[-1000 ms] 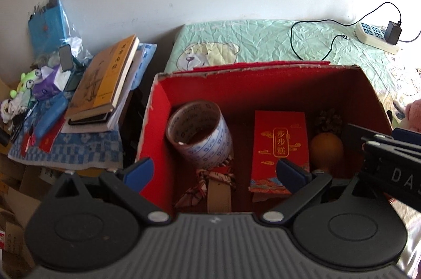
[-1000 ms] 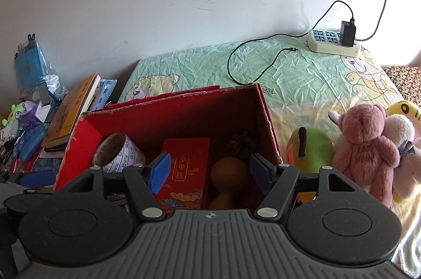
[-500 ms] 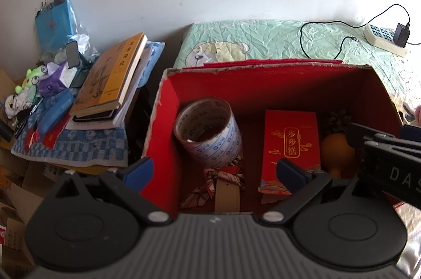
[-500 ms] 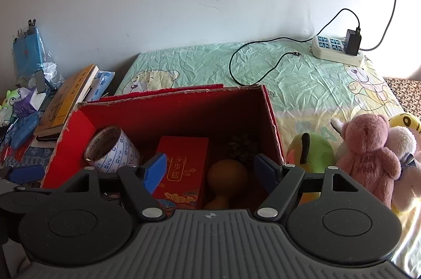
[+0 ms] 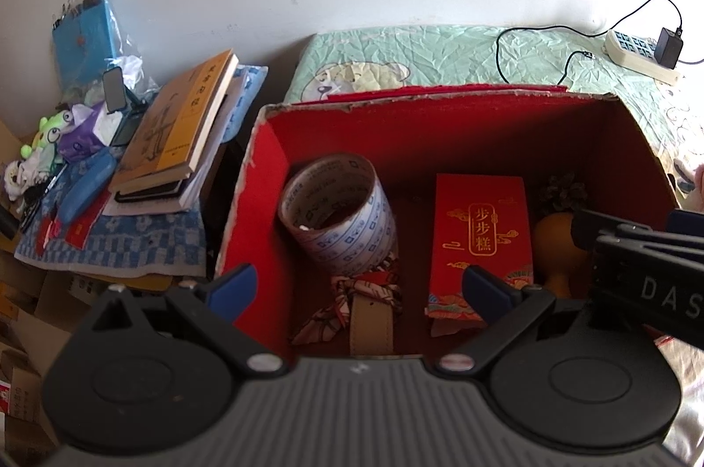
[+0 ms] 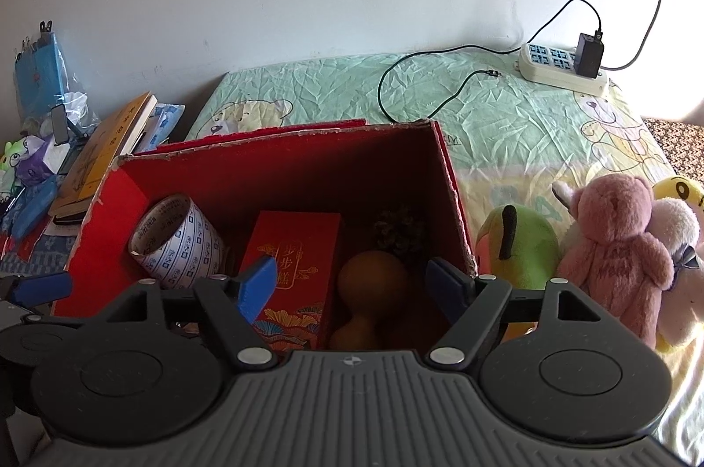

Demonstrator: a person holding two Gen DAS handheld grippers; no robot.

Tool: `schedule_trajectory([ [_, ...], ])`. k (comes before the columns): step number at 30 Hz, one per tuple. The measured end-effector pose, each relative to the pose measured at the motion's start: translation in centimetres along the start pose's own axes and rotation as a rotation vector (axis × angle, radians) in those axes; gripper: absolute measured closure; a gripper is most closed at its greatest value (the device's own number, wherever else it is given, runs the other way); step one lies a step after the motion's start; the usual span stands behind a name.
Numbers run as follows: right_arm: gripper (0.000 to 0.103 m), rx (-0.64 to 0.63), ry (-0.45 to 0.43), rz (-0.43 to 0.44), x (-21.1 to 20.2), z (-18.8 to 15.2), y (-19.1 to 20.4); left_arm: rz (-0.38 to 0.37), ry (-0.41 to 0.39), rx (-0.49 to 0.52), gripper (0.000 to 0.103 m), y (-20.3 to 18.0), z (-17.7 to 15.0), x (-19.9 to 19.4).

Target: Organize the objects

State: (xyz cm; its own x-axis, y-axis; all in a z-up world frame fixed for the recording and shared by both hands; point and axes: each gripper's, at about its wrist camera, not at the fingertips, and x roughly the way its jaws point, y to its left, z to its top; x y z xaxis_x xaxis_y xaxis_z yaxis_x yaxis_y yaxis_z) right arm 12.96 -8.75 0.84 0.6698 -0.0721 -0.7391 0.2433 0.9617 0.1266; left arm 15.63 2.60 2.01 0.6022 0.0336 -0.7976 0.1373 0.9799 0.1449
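A red cardboard box (image 6: 281, 159) stood open on the bed (image 6: 506, 119), near the bed's left edge, and both claws hung over its near rim. The right claw (image 6: 352, 284) had just been opening and stood wide, nothing between its blue pads; below the gap lay an orange gourd (image 6: 372, 291) on the box floor, towards the right wall, untouched. The left claw (image 5: 358, 288) was also spread wide and empty, one finger outside the box's left wall, the other over the inside.

Inside the box, a roll of printed tape (image 5: 341, 216) leaned on its side by the left wall, with a patterned ribbon and a tan strap (image 5: 369, 310) just in front of it. A red packet with gold characters (image 5: 479, 242) lay flat in the middle, the gourd beside it, and a dark pine cone (image 6: 398, 231) sat in the back right corner.

To the right of the box, on the bed, sat a green plush toy (image 6: 519, 247) and a pink plush bear (image 6: 616, 247), touching each other. A white power strip (image 6: 559, 66) lay at the bed's far edge by the wall. A stack of books (image 5: 180, 132) rested left of the bed
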Motion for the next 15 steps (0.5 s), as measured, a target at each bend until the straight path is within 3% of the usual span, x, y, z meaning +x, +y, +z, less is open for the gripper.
schedule_trajectory([
  [15, 0.025, 0.04, 0.022, 0.004, 0.89, -0.17, -0.83, -0.015, 0.012, 0.015, 0.003, -0.52, 0.4, 0.98],
])
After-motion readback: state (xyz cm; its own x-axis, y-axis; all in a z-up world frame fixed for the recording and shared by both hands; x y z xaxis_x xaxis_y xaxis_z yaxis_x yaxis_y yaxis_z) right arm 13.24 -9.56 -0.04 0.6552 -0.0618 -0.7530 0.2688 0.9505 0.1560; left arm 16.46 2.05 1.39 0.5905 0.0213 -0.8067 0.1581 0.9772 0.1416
